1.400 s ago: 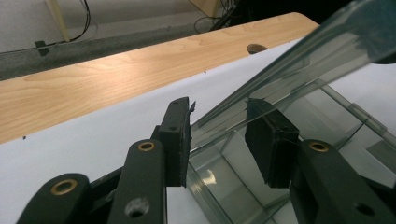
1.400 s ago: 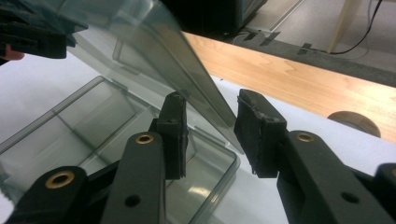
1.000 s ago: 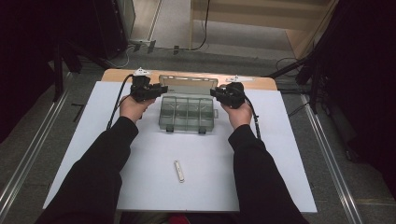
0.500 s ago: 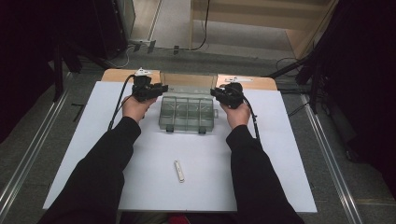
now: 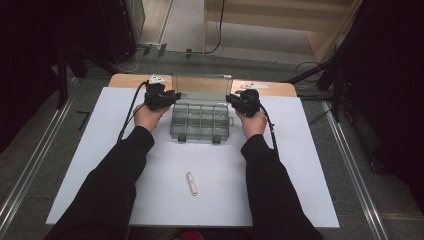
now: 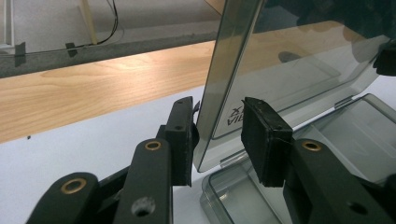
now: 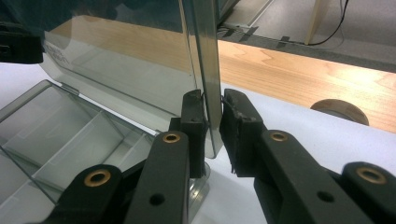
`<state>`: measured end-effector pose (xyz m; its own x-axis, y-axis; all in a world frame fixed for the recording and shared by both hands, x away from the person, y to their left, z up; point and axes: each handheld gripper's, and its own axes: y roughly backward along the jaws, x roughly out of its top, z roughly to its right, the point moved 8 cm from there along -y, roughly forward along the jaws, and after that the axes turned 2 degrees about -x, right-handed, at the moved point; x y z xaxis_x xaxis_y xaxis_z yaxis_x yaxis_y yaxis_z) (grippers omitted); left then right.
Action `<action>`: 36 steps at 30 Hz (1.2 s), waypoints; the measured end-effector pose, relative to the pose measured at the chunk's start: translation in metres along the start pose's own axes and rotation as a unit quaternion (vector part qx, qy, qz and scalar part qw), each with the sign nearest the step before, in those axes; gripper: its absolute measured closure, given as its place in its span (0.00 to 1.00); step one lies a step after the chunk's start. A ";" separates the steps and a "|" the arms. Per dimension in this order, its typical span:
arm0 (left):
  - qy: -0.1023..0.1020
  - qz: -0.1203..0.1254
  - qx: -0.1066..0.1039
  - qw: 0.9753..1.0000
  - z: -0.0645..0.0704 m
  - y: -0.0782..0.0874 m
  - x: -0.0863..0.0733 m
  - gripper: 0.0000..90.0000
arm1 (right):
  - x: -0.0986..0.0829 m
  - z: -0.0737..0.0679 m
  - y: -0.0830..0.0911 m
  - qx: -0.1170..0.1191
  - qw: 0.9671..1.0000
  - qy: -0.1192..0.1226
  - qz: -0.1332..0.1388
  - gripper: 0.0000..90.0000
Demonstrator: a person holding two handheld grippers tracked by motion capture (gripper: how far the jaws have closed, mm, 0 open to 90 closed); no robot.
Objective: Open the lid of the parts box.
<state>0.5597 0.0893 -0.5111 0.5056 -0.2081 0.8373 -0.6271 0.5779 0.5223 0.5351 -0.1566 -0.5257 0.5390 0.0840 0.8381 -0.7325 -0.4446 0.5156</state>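
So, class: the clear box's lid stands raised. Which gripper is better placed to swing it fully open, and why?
Probably the right gripper: its jaws sit close around the lid edge. The left gripper straddles the opposite edge with its right jaw well clear, so it would have to close first.

We can make out a small sticker [image 6: 235, 115] on the clear lid [image 6: 299, 60] of the box, seen from behind; its dark letters are partly hidden and we cannot read them.
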 end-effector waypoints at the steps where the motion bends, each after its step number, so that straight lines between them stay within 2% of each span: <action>1: 0.001 0.002 0.000 1.000 0.000 -0.001 0.000 0.70 | 0.000 0.000 -0.001 -0.001 1.000 0.001 0.001 0.89; 6: 0.012 0.006 -0.002 1.000 -0.001 -0.003 0.000 0.71 | -0.001 0.001 -0.003 0.003 1.000 -0.012 0.001 0.87; 11: 0.021 0.009 -0.003 1.000 -0.002 -0.005 0.000 0.70 | -0.002 0.000 -0.008 0.005 1.000 -0.015 0.005 0.82; 13: 0.024 0.010 -0.004 1.000 -0.002 -0.005 0.000 0.70 | -0.003 -0.001 -0.010 0.011 1.000 -0.025 0.002 0.78; 22: 0.022 0.014 0.004 1.000 -0.003 -0.009 -0.001 0.70 | -0.004 -0.001 -0.016 0.002 1.000 -0.026 0.002 0.77; 36: 0.044 0.018 0.002 0.999 -0.007 -0.016 -0.004 0.68 | -0.005 0.001 -0.024 -0.008 1.000 -0.024 -0.012 0.75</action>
<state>0.5718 0.0859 -0.5240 0.5317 -0.1168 0.8388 -0.6489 0.5802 0.4922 0.5503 -0.1472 -0.5425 0.5745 0.0517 0.8169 -0.7261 -0.4284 0.5378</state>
